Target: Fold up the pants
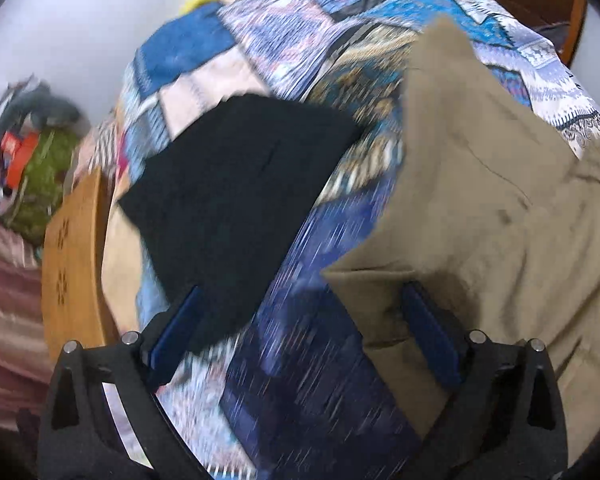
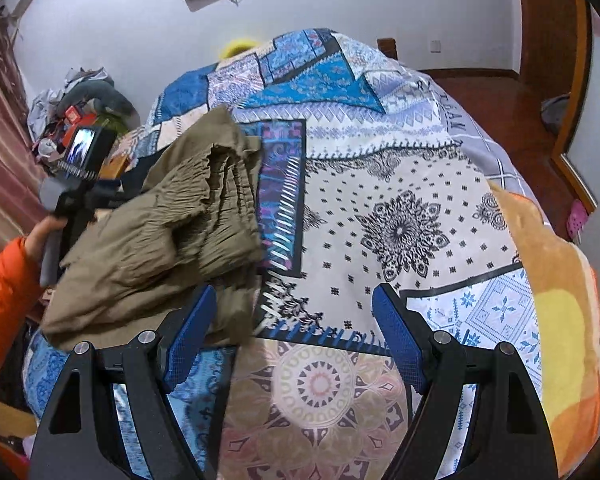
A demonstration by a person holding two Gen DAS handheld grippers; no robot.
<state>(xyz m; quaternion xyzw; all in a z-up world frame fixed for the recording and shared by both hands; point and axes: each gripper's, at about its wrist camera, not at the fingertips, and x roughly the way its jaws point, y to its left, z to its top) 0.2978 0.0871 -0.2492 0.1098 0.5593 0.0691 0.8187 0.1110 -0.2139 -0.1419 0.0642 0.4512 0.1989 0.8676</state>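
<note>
While the patchwork bedspread [image 2: 400,184] fills most of both views, we are partway through folding a pair of olive-khaki pants [image 2: 160,240], which lie bunched and creased toward the bed's left edge, the gathered waistband [image 2: 224,156] rumpled on top. A black folded garment [image 1: 236,196] lies apart from them, nearer the bed's left edge, where a wooden bed board [image 1: 76,264] shows. In our judgement the pants are only roughly doubled over and a fold is yet to be squared.

Our left gripper [image 1: 304,320] hangs with its fingers spread wide; its right finger [image 1: 428,332] overlaps the khaki hem, but the blur keeps us from telling whether it touches, and nothing sits between the pads. Our right gripper [image 2: 296,332] is likewise wide apart over bare bedspread, its left finger [image 2: 192,332] just beside the pants' near edge, holding nothing. The left hand [image 2: 44,236], in an orange sleeve [image 2: 4,300], grips its handle beyond the cloth.

The next move, we judge, calls for both grippers to close on the near hem corners, then draw the cloth flat.
</note>
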